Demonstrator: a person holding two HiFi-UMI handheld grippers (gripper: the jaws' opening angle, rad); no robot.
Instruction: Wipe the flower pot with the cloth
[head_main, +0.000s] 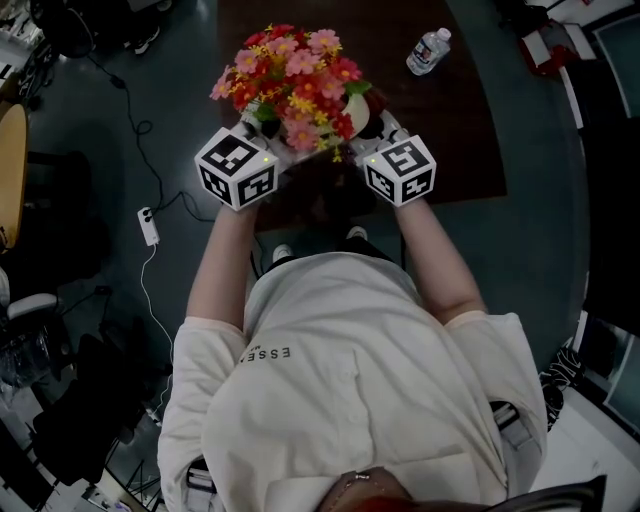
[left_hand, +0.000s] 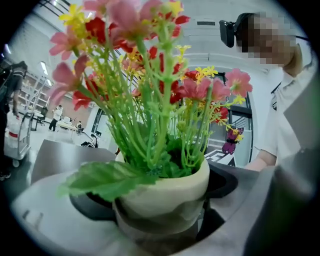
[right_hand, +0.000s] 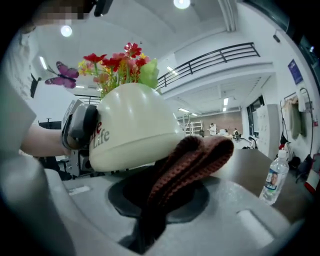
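The flower pot (right_hand: 132, 125) is held off the tabletop (right_hand: 250, 165), between the two grippers in front of the person's chest. The left gripper (left_hand: 160, 225) has its jaws closed on the lower body of the pot, carrying it. The right gripper (right_hand: 150, 220) has its jaws pinched narrow on a brown knitted cloth (right_hand: 192, 160), which stands out ahead of them as a folded loop.

From the right jaws the pot lies just ahead and a little above. The top of the cloth's fold appears to touch the pot's lower wall, on the side away from the left gripper's hold. The pot's long axis runs roughly upright, leaning slightly in the right gripper view. The right hand is therefore the one placed to wipe, probably by sliding the fold around or up the curved wall while the left holds the pot steady.

The pot is smooth, glossy cream, rounded, with printed lettering near the left gripper's jaw. It is filled with pink, red and yellow flowers (head_main: 295, 75) on green stems, one broad leaf (left_hand: 105, 180) hanging over the rim and a purple butterfly (right_hand: 62, 75) among them. No dirt shows on the wall. A water bottle (right_hand: 274, 182) stands on the tabletop, well apart
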